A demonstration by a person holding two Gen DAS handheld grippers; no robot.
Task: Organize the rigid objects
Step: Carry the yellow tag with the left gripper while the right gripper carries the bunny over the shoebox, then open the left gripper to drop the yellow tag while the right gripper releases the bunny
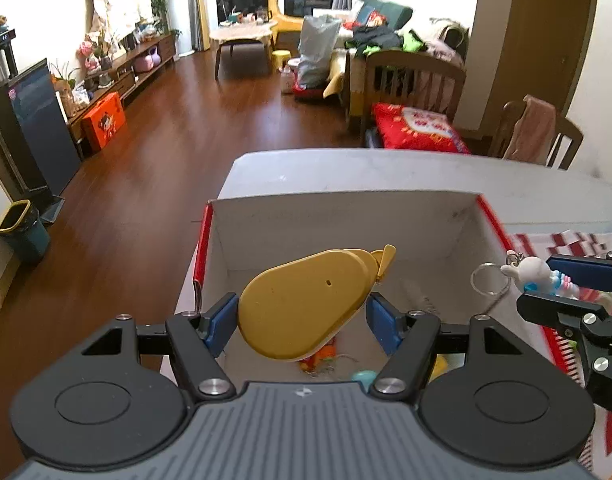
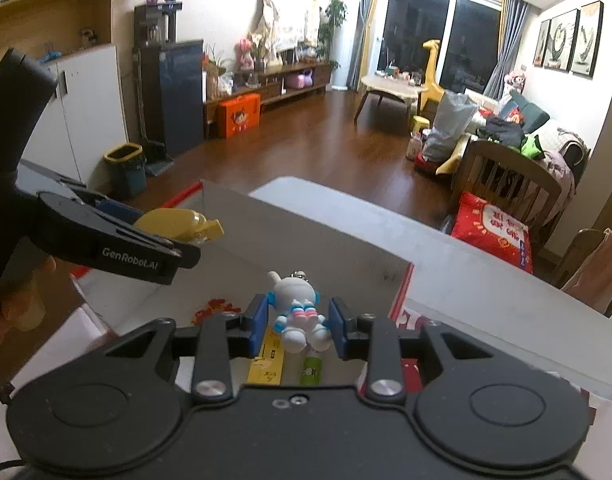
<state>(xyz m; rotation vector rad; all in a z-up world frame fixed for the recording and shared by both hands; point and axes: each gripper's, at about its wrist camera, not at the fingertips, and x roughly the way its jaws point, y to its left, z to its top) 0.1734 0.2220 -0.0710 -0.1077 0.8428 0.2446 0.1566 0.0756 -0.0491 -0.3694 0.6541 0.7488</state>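
My left gripper (image 1: 302, 320) is shut on a flat yellow pear-shaped tool (image 1: 302, 304) with a small paddle tip, hanging over the open white box (image 1: 346, 216). The same tool (image 2: 178, 222) shows at the left of the right wrist view, in the left gripper (image 2: 146, 236). My right gripper (image 2: 296, 322) is shut on a white astronaut keychain figure (image 2: 296, 300) with blue and pink trim, above the box's right side (image 2: 402, 292). From the left wrist view the figure (image 1: 534, 272) and its key ring (image 1: 488, 280) hang by the box's right wall.
Small items lie on the box floor: an orange-red piece (image 2: 214, 306), a yellow packet (image 2: 268, 364), a green tube (image 2: 312, 370). The box stands on a white table (image 1: 386, 168) with a red patterned cloth (image 1: 566, 244) to the right. A hand (image 2: 10, 300) holds the left gripper's handle.
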